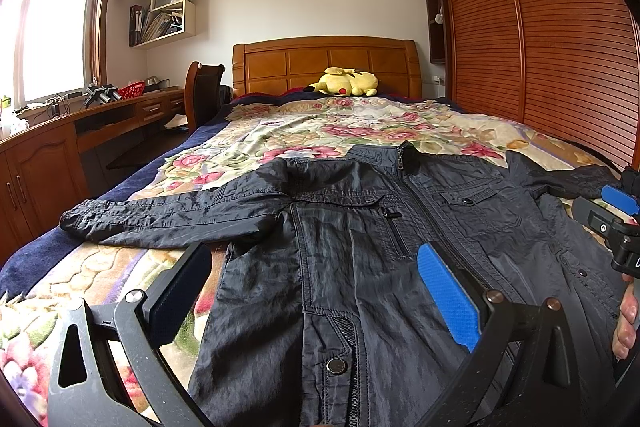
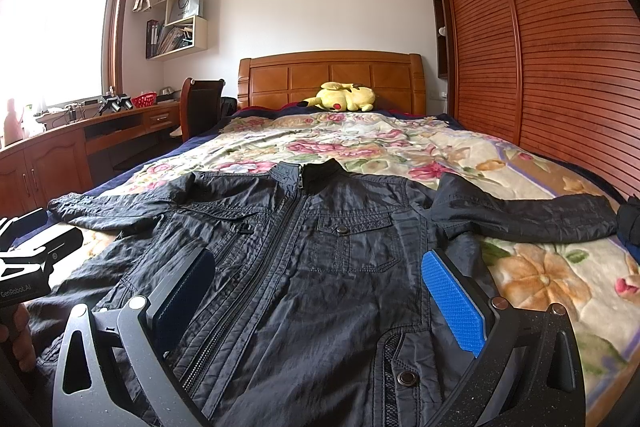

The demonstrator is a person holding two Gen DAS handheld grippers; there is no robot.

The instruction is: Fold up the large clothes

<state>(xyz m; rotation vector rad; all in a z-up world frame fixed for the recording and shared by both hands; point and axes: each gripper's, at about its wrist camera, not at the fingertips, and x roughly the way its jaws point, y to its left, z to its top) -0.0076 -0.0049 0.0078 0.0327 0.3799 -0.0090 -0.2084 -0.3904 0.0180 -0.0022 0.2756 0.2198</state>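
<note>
Lying flat, zipped, sleeves spread, on the floral bed (image 1: pixel 120 275): dark jacket (image 1: pixel 360 247). Hovering over its hem, both spread apart and gripping nothing: left claw (image 1: pixel 316 291), right claw (image 2: pixel 320 299). Judging folding not begun; likely needing a sleeve pinched and drawn inward.

One dark navy zip-front nylon jacket (image 2: pixel 320 267) is seen, with two sleeves spread out. One floral quilted bedspread (image 2: pixel 400 147), one yellow plush toy (image 2: pixel 344 97), one wooden headboard (image 2: pixel 332 75), one red plastic basket (image 2: pixel 145 100) and one dark wooden chair (image 2: pixel 200 103) are counted.
</note>
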